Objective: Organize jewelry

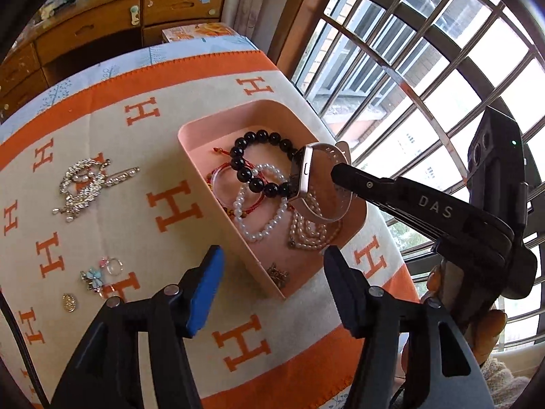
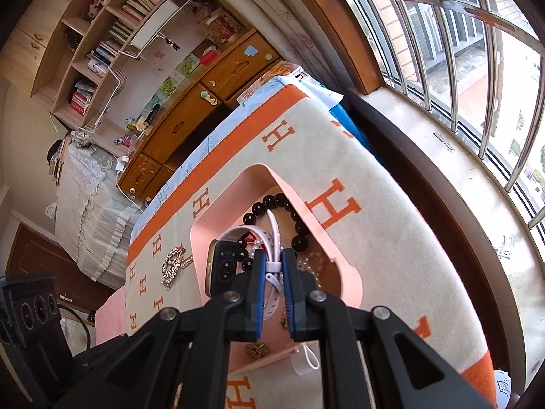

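A home bedroom is showing: a bed (image 2: 92, 184) lying beside wooden drawers (image 2: 190, 119), bookshelves (image 2: 102, 51) hanging above, a barred window (image 2: 460, 68) letting in daylight.

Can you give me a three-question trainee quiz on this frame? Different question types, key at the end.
1. True or false: the right gripper is shut on the watch by its white strap.
2. Which item lies on the cloth, outside the pink tray?
A. black bead bracelet
B. pearl bracelet
C. silver brooch
3. Fill in: the left gripper hangs over the tray's near end with its jaws ____ and nothing between them.

Key: 1 true; 2 C; 3 open.
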Motion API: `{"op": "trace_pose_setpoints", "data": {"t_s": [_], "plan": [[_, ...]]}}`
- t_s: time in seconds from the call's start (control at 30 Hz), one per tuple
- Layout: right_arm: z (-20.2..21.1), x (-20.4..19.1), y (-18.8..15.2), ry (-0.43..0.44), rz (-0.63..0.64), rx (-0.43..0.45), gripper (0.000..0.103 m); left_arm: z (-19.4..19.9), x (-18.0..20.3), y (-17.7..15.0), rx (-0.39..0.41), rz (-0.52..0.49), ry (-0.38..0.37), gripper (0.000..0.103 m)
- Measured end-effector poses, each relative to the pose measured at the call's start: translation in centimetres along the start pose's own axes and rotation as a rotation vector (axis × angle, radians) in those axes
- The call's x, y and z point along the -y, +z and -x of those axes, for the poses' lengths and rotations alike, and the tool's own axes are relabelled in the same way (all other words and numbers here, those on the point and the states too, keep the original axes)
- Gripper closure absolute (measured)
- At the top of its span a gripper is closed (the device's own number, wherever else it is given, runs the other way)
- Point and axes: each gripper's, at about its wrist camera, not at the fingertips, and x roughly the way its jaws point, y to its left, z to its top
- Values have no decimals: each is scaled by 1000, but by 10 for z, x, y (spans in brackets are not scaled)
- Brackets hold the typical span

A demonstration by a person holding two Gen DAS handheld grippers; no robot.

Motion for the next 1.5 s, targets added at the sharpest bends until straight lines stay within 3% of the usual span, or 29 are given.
{"op": "trace_pose_setpoints", "data": {"t_s": [0.27, 0.4, 0.53, 0.8, 0.93, 1.23, 1.5], "plan": [[-24, -21, 14, -24, 44, -9, 93, 39, -31, -27, 140, 31, 146, 36], [-39, -32, 23, -59, 89, -3, 86, 59, -57, -41, 187, 74, 228, 36], [-55, -33, 26, -79, 83, -66, 83, 80, -82, -52, 238, 123, 288, 33], [-32, -50, 6, -70, 147, -45, 75, 109, -113, -70, 308, 193, 354, 32], [-17, -62, -9, -71, 193, -18, 70, 114, -124, -83, 317, 216, 380, 32], [0, -91, -50, -18, 317, -17, 69, 99, -139, -118, 257, 254, 386, 32], [-16, -108, -88, 10, 421, -101, 69, 80, -149, -138, 211, 259, 382, 32]]}}
